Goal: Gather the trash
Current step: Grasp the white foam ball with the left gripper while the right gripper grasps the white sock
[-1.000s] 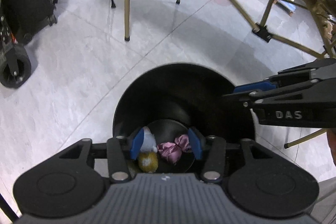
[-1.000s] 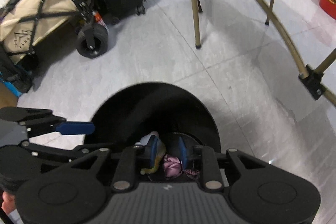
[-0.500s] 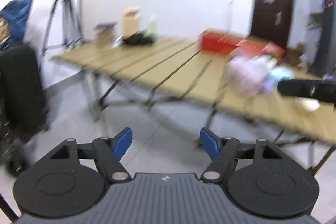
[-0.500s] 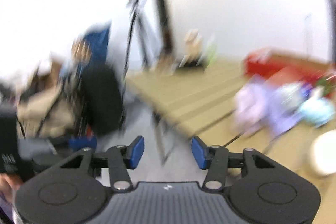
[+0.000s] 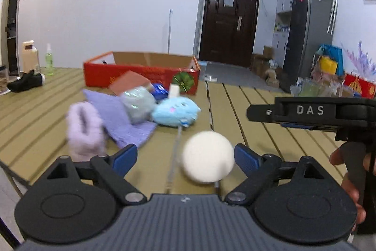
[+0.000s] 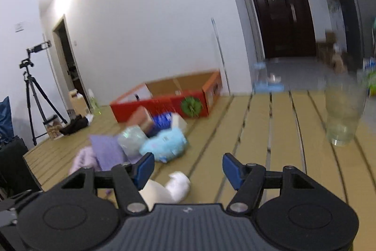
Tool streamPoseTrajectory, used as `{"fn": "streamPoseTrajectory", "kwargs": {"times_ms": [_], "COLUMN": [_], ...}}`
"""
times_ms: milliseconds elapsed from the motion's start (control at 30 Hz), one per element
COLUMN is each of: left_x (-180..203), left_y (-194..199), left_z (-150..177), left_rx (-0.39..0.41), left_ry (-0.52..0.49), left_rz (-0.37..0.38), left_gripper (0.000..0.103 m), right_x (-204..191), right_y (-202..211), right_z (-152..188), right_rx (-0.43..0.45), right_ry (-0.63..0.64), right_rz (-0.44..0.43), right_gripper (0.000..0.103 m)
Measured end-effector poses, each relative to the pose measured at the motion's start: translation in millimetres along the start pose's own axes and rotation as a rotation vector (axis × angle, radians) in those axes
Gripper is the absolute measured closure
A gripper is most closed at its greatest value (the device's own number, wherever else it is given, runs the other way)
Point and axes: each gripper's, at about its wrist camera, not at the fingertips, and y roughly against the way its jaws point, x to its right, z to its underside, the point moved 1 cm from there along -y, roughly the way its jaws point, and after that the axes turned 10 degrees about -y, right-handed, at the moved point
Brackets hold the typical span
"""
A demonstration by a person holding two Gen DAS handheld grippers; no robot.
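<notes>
Swung up from the bin to the slatted wooden table (image 5: 246, 109); both grippers, left (image 5: 185, 155) and right (image 6: 188, 167), released and empty. Round white paper wad (image 5: 208, 157) near, between left fingers: next pickup, probably.

I see a round white ball (image 5: 208, 157) and white crumpled wad (image 6: 178, 185) lying on the slatted table (image 5: 258, 109)
</notes>
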Motion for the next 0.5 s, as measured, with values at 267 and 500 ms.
{"fn": "streamPoseTrajectory", "kwargs": {"times_ms": [267,500], "left_x": [1.8,-17.7], "left_y": [-24.1,-16.6], "left_z": [6.8,5.8], "left_rx": [-0.028,-0.047], "left_ry": [0.044,0.092], "left_rz": [0.045,0.081], "left_gripper": [0.061,0.075], "right_x": [10.4,-7.1], "right_y": [-25.8,-54.1], "right_z": [13.5,26.8], "right_rx": [-0.084,-0.143], "right_ry": [-0.059,-0.042], "right_rz": [-0.022,-0.028], "right_gripper": [0.039,0.051]}}
